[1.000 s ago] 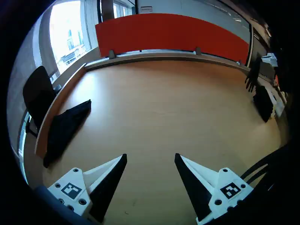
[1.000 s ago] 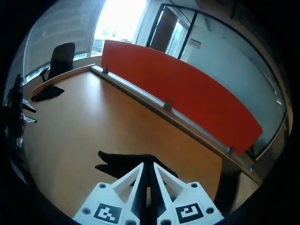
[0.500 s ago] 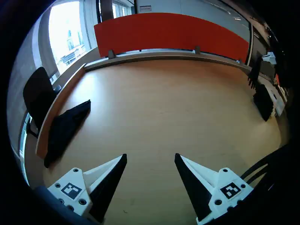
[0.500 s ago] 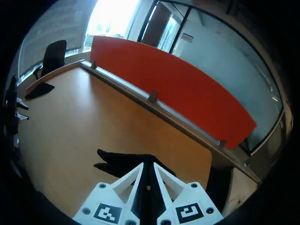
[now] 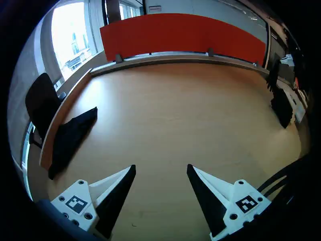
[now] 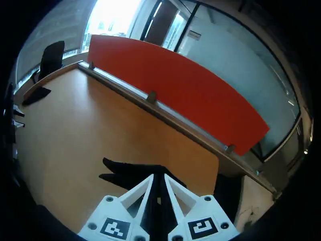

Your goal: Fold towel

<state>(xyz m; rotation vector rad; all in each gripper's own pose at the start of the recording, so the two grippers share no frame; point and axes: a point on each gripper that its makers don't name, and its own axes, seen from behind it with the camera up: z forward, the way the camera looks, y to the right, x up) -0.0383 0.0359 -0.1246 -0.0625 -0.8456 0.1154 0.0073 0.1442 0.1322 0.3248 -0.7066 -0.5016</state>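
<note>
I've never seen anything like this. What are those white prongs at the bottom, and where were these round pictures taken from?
No robot here: a person holds a two-finger tool in each hand, and a camera rides on each tool, looking along its fingers. The white prongs are those fingers. The left gripper view shows the left hand-held gripper open over a wooden table, holding nothing. A dark cloth lies at the table's edge near a chair; a red screen stands along the back. The right gripper view shows the right hand-held gripper closed on a dark towel.
</note>
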